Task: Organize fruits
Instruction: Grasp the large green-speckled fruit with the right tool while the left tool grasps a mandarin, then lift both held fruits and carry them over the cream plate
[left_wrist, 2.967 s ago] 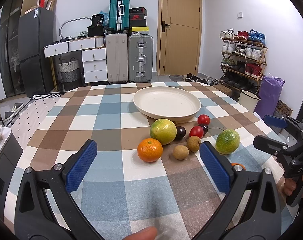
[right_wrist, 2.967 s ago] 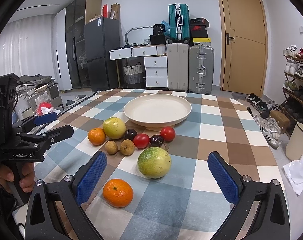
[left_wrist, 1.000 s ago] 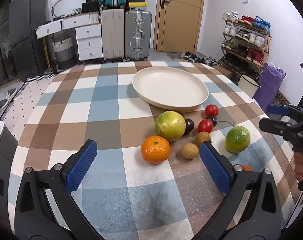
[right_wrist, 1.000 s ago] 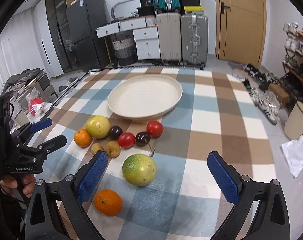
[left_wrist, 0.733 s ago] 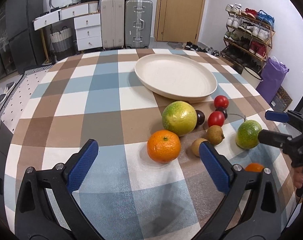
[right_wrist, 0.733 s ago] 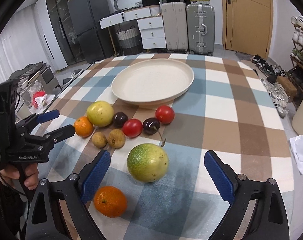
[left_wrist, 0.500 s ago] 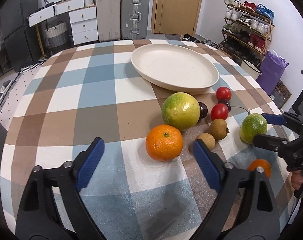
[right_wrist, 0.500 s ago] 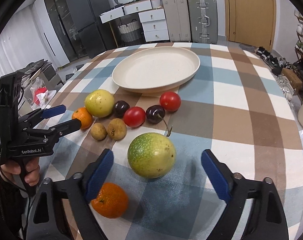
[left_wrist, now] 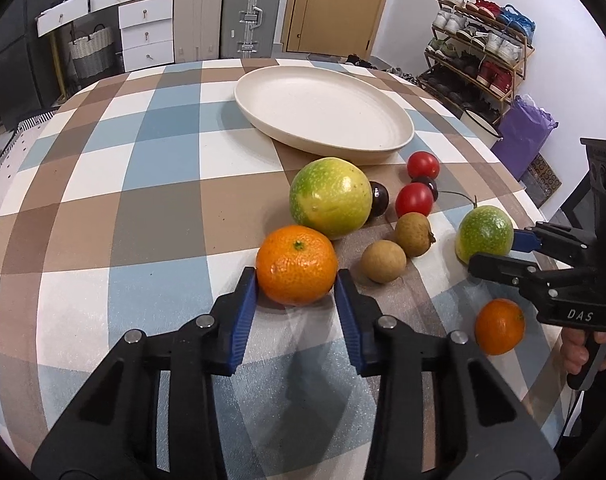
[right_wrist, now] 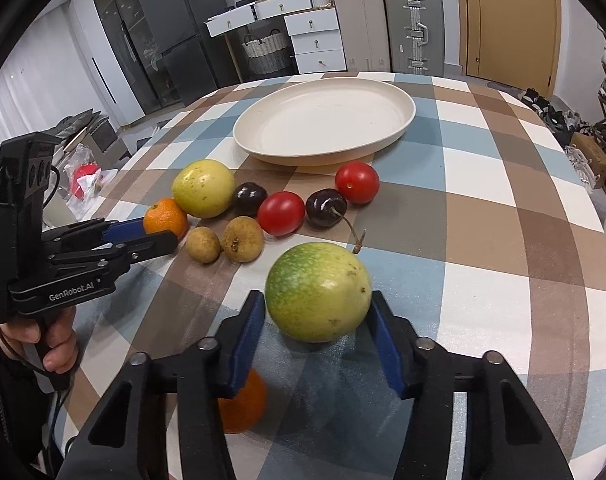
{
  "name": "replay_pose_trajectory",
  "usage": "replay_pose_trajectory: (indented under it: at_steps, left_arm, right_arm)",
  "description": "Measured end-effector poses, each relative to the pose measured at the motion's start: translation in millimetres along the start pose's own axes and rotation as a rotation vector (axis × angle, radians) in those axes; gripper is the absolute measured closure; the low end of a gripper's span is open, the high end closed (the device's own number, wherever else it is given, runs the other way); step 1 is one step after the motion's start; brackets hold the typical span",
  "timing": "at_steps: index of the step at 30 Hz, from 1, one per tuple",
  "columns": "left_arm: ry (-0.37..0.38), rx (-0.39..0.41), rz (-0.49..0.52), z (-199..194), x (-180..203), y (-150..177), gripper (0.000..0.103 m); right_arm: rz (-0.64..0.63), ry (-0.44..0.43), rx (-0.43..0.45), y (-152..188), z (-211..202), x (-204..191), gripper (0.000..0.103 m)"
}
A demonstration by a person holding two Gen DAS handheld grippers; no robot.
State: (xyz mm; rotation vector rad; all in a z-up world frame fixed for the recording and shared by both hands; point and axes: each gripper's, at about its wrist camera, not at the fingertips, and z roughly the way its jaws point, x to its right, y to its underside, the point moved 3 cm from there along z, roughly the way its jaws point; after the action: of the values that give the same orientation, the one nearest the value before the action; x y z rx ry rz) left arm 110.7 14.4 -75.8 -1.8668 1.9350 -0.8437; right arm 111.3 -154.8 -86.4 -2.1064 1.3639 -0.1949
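Note:
My left gripper (left_wrist: 297,280) is shut on an orange mandarin (left_wrist: 297,264) that rests on the checked tablecloth. My right gripper (right_wrist: 317,306) is shut on a green passion fruit (right_wrist: 318,292), also seen in the left wrist view (left_wrist: 485,233). An empty cream plate (left_wrist: 323,112) lies further back, also in the right wrist view (right_wrist: 325,120). Between plate and grippers lie a big yellow-green fruit (left_wrist: 330,198), two red tomatoes (left_wrist: 414,199), two dark cherries (right_wrist: 326,207) and two brown longans (left_wrist: 383,261). A second mandarin (left_wrist: 499,326) lies under the right gripper.
The round table's edge (left_wrist: 539,216) falls off to the right toward a shoe rack (left_wrist: 479,52) and a purple bag (left_wrist: 527,136). Suitcases and drawers (left_wrist: 207,12) stand behind the table. A fridge (right_wrist: 171,40) stands at the left.
Both grippers moved down and forward and closed: the left onto the near mandarin, the right onto the green passion fruit. Before, both stood wide open above the table.

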Motion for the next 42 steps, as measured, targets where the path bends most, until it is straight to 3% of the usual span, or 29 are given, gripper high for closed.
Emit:
replay_pose_trajectory:
  at_steps: [11, 17, 25, 42]
  left_arm:
    - [0.016, 0.050, 0.001, -23, 0, 6, 0.067]
    - [0.022, 0.098, -0.003, -46, 2, 1, 0.067]
    - [0.022, 0.169, -0.007, -67, 8, -21, 0.067]
    - [0.003, 0.250, -0.033, -70, 6, -83, 0.067]
  right_arm:
    - [-0.011, -0.010, 0.021, 5, -9, -2, 0.052]
    - [0.003, -0.030, 0.089, -4, -31, 0, 0.052]
    - [0.002, -0.033, 0.179, -32, -55, -1, 0.052]
    - [-0.012, -0.016, 0.254, -94, -66, 8, 0.052]
